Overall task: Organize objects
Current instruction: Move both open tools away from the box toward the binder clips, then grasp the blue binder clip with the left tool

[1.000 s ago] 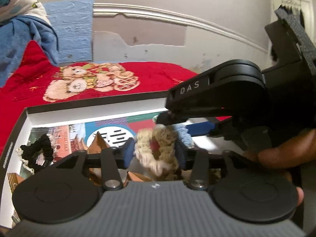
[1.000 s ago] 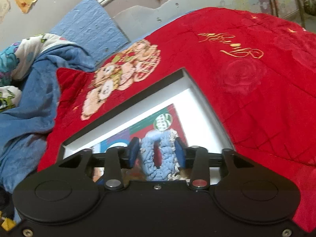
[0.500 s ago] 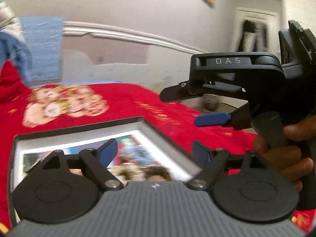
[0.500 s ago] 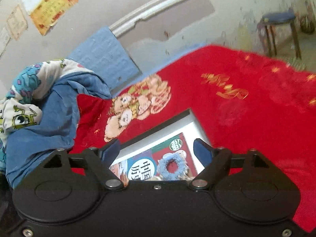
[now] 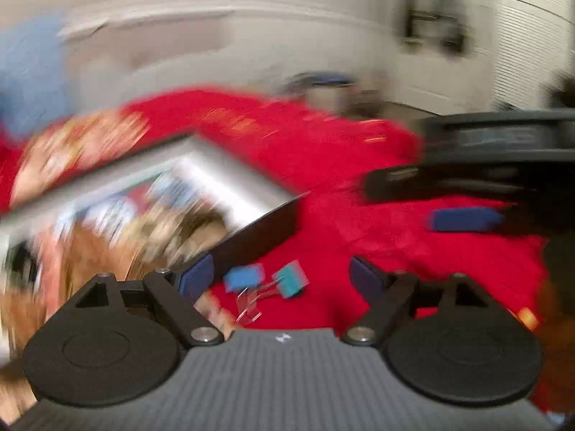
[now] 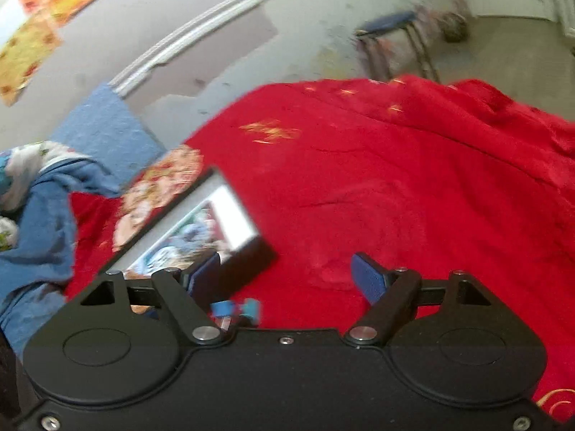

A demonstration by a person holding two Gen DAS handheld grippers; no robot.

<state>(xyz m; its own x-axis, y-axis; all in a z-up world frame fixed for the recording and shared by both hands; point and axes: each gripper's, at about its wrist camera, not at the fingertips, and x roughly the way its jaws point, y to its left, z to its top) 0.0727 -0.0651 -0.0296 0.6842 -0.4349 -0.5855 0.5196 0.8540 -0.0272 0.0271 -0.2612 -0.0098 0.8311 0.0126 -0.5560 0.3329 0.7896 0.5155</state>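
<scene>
Beside box, binder clips on red blanket; both grippers' fingers wide, empty.

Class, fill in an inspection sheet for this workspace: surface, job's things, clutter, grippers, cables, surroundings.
Surface: red blanket covering a bed.
Job's things: open box with blurred contents; blue binder clip and teal binder clip on the blanket beside the box.
Clutter: blue bedding heaped beyond the box.
Grippers: left gripper open, empty; right gripper open, empty; both jaws have just been opening.
Cables: nothing seen.
Surroundings: patchy wall, stool.
</scene>
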